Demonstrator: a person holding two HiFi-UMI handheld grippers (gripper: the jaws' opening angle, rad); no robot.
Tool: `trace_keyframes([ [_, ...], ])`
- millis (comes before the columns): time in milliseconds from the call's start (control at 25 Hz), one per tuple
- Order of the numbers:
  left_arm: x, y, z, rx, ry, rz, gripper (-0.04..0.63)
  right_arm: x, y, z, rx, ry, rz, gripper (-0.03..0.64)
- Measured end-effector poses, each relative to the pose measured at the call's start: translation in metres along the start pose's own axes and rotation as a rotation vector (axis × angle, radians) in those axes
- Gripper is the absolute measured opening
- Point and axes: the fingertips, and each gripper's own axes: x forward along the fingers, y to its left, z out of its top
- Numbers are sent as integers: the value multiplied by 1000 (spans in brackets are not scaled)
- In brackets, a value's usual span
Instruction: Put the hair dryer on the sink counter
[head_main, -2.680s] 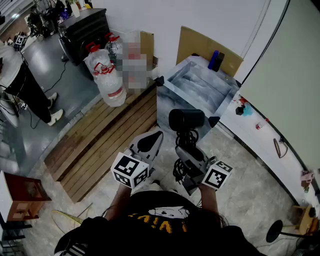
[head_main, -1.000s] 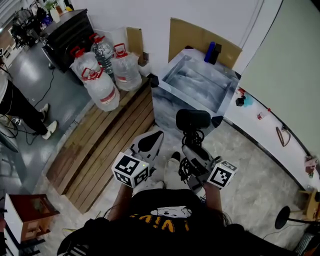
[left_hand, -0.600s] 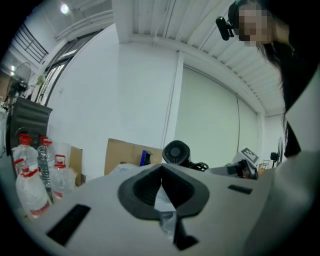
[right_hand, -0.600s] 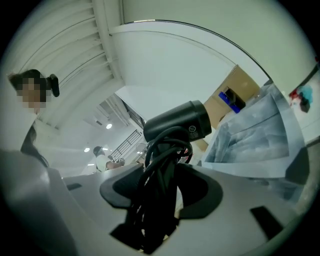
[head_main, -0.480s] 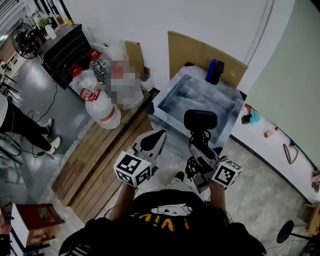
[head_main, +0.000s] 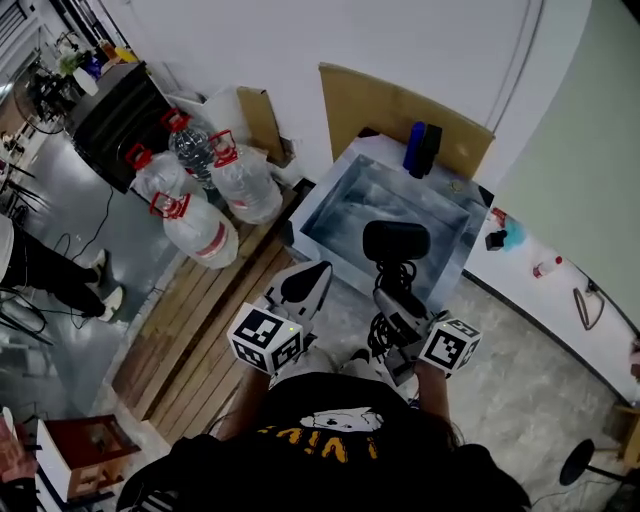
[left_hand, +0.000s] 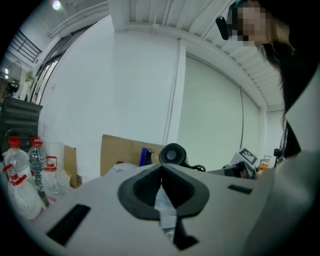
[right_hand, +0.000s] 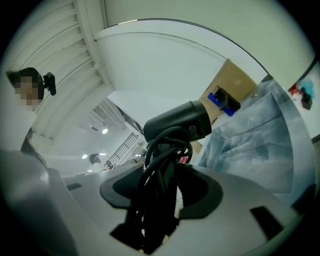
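Black hair dryer (head_main: 397, 243), handle + coiled cord clamped in R gripper (head_main: 390, 298), barrel crosswise, hangs over near rim of sink bench (head_main: 322, 197) at mid-frame, bench dead ahead up-frame; L gripper (head_main: 312, 272), lower left of it, pinched shut, empty.

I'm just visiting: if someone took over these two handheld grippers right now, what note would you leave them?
Left gripper: shut, empty.
Right gripper: shut on the black hair dryer, gripped by its cord-wrapped handle.
Marbled grey-white sink counter: just ahead; in the head view the dryer shows over its near edge.
Done: dryer picked up and brought to the sink.
Left: set it on the counter, open the jaws.
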Motion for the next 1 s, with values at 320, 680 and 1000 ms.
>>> trace_keyframes([
  [320,35,-5,-4,9,54,-71,6,-6,-28,21,25,-58,-58,212],
  [680,87,-4,0,34,82,-252,6,-12,-80,68,7,-186,-211,210],
  [1000,131,16,19,77,87,-453,6,-10,-134,122,36,-337,-393,211],
])
